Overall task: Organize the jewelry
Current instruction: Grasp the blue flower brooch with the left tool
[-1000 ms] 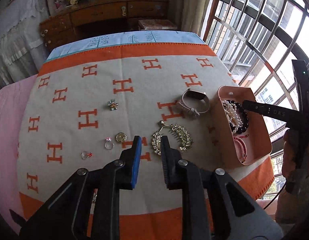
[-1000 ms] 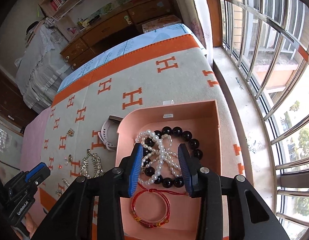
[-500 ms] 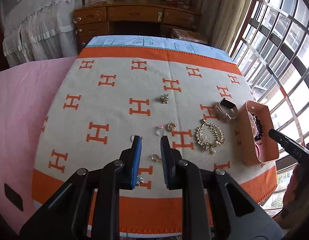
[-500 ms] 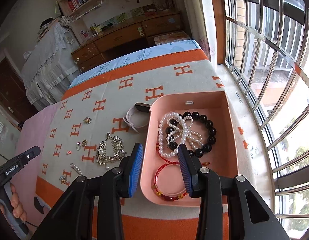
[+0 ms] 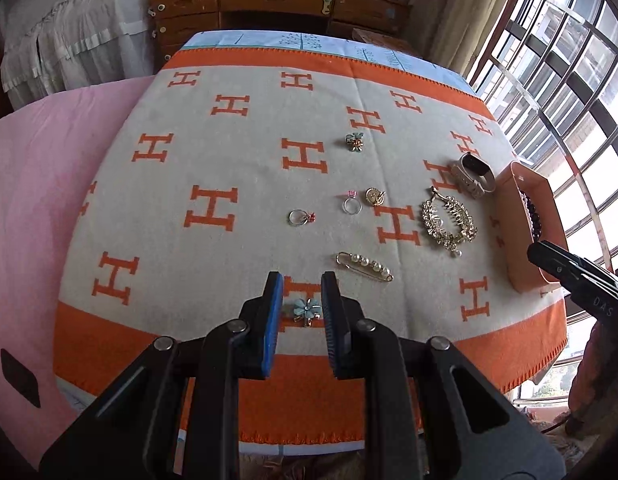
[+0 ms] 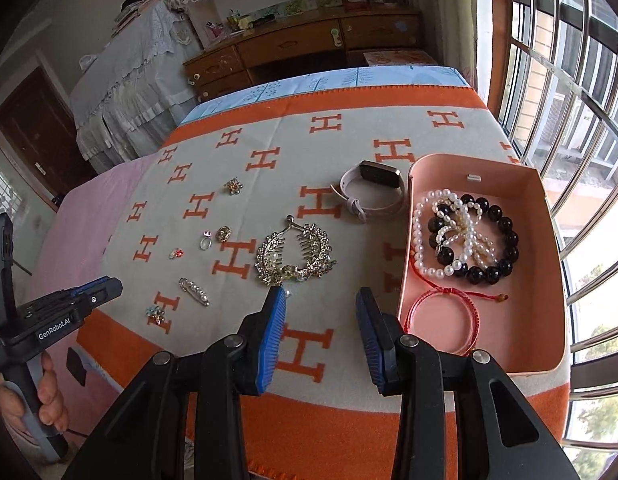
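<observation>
A pink box (image 6: 549,264) at the right holds a pearl bracelet (image 6: 449,232), a black bead bracelet (image 6: 505,248) and a red cord bracelet (image 6: 441,320). On the blanket lie a gold hair comb (image 6: 295,254), a white watch (image 6: 373,192), a pearl pin (image 5: 365,266), two rings (image 5: 301,217), a gold brooch (image 5: 375,196) and a blue flower brooch (image 5: 307,310). My left gripper (image 5: 301,308) is open, its fingers on either side of the blue flower brooch. My right gripper (image 6: 321,324) is open and empty, above the blanket left of the box.
Another flower brooch (image 5: 355,142) lies farther back on the orange and cream blanket (image 5: 229,152). A pink cover (image 5: 37,184) lies at the left. A wooden dresser (image 5: 277,0) stands behind. Barred windows (image 6: 569,80) run along the right.
Both grippers have pulled back toward the near edge. The right gripper moved from over the box to left of it. The left gripper now frames the blue flower brooch.
</observation>
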A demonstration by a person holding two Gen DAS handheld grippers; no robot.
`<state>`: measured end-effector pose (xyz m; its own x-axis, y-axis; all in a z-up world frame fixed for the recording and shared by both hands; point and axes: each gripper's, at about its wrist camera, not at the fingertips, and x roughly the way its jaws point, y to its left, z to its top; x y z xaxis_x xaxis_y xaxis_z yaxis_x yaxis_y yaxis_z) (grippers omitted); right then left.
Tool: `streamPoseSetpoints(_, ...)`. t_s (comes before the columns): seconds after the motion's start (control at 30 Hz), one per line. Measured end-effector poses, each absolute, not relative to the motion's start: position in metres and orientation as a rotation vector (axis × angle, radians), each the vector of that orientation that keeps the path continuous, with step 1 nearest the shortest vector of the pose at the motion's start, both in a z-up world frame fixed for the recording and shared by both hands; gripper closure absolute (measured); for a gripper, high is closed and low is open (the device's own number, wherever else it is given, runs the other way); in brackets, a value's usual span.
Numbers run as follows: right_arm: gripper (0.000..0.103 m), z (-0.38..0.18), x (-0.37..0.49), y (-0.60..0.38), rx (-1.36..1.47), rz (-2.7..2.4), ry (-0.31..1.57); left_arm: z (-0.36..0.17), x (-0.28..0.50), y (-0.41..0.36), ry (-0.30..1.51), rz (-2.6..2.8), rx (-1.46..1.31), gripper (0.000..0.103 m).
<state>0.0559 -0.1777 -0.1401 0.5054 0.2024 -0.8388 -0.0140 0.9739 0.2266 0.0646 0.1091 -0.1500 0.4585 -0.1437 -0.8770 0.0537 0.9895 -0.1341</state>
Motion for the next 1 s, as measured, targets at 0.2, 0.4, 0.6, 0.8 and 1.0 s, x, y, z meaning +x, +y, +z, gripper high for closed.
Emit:
streamPoseSetpoints(0.2, 0.066, -0.151, 0.062, -0.166, 0.201, 0.154, 1.073, -0.179, 0.061, 0.109, 1.153, -0.181, -0.099, 0.086)
streamPoseSetpoints(0.4, 0.066, -0.161, 0.069, -0.158, 0.195, 0.175, 1.113, -0.193, 0.057, 0.102, 1.162, -0.228, -0.084, 0.086)
streamPoseSetpoints(0.6, 0.066, -0.165, 0.074, -0.151, 0.187, 0.198, 1.126, -0.205, 0.060, 0.099, 1.174, -0.224, -0.081, 0.086)
streamPoseSetpoints(0.8, 0.066, -0.167, 0.077, -0.149, 0.180, 0.217, 1.131, -0.210, 0.064, 0.099, 1.179, -0.209, -0.086, 0.086)
streamPoseSetpoints(1.0, 0.066, -0.172, 0.078, -0.147, 0.175, 0.233, 1.145, -0.210, 0.066, 0.101, 1.167, -0.178, -0.077, 0.086)
